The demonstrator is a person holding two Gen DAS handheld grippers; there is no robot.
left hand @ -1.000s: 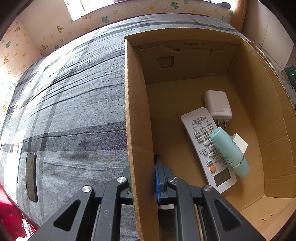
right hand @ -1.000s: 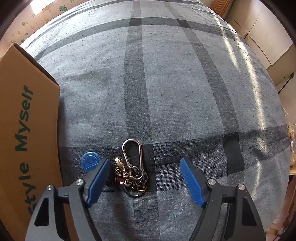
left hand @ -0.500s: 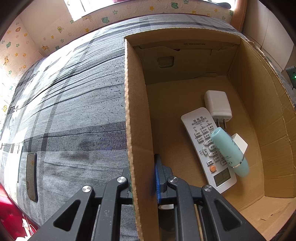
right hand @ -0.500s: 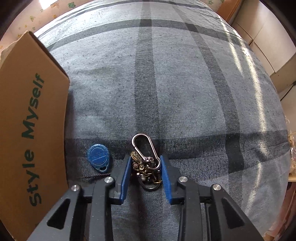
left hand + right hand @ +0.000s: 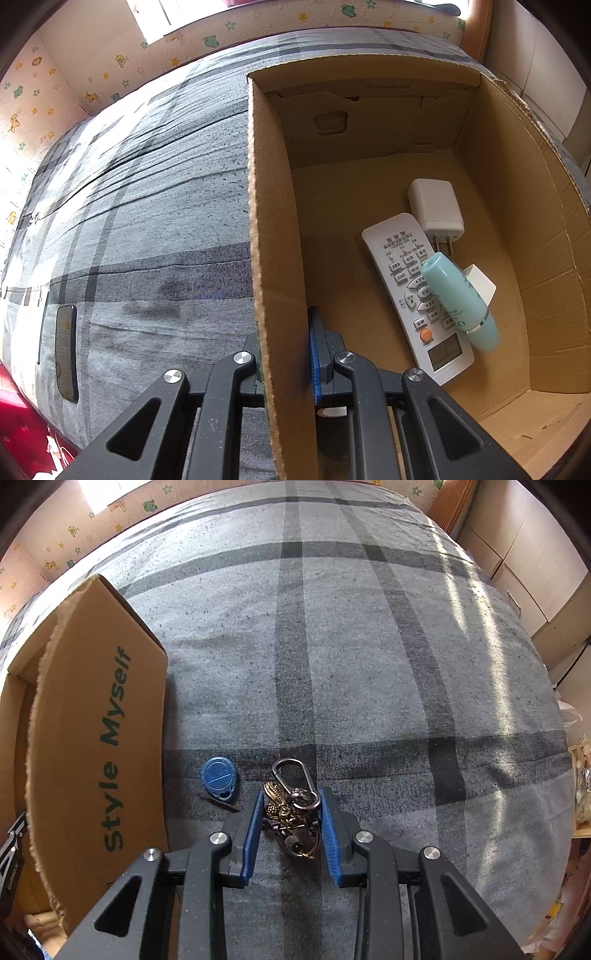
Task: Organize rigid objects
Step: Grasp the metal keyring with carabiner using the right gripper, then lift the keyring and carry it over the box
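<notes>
Keychain, a second ago loose on the bedspread between wide jaws, now clamped in the right gripper just right of the cardboard box, whose near-left wall the left gripper pinches, ready for boxing.

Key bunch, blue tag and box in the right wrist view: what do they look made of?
Key bunch: metal, apparently; a shiny grey clip with brassy, darker pieces. Blue tag: likely moulded plastic, with an even matte colour. Box: corrugated cardboard, plain brown with a ragged fluted top edge and green print.
</notes>
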